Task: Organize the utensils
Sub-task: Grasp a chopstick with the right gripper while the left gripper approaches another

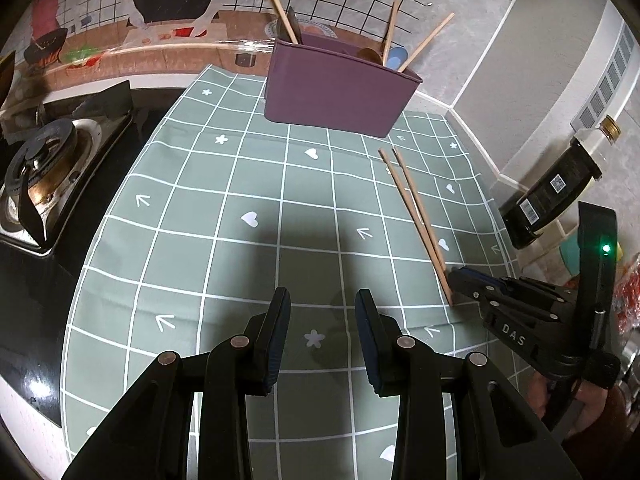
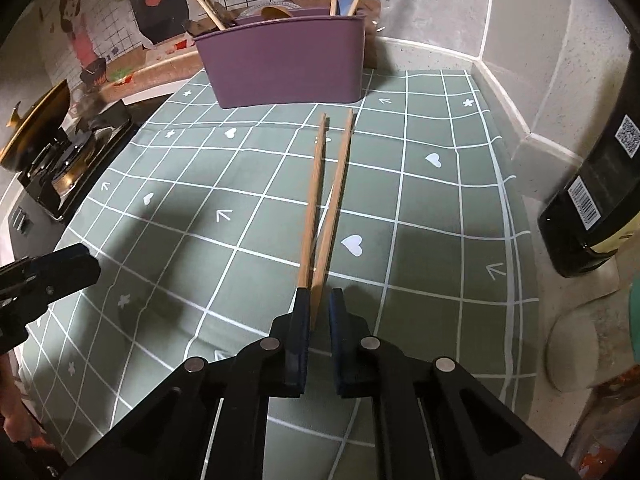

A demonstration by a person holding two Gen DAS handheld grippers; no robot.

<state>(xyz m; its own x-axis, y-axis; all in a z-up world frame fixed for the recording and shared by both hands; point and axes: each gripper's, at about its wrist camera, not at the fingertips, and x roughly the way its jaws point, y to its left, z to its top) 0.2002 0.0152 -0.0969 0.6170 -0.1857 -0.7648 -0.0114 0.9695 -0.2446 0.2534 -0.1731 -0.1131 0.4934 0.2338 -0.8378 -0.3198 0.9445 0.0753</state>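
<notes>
- Lying on the green grid-patterned tablecloth (image 2: 440, 208), a pair of wooden chopsticks (image 2: 320, 208) is seen with its far tips near the front wall of the purple utensil holder (image 2: 288, 64) and its near ends between the fingers of the right gripper (image 2: 319, 308).
- The right gripper's jaws are drawn narrow around the near ends of the chopsticks; whether the pads already press on the wood cannot be told, as a thin gap shows on the right side.
- The left gripper (image 1: 322, 316) is held half open above bare cloth, with nothing between its fingers.
- In the left wrist view the chopsticks (image 1: 416, 216) are seen as a slanted pair running from the right gripper (image 1: 460, 280) toward the purple holder (image 1: 336, 92).
- More chopsticks, a wooden spoon and a blue utensil are seen standing in the holder, which rests at the far edge of the cloth, close to the wall.
- Open cloth is left across the middle, between the two grippers and the holder.
- The left edge of the cloth is bordered by a gas stove (image 1: 44, 168); the right edge is crowded by a dark bottle (image 2: 592, 200) near the raised counter ledge.
</notes>
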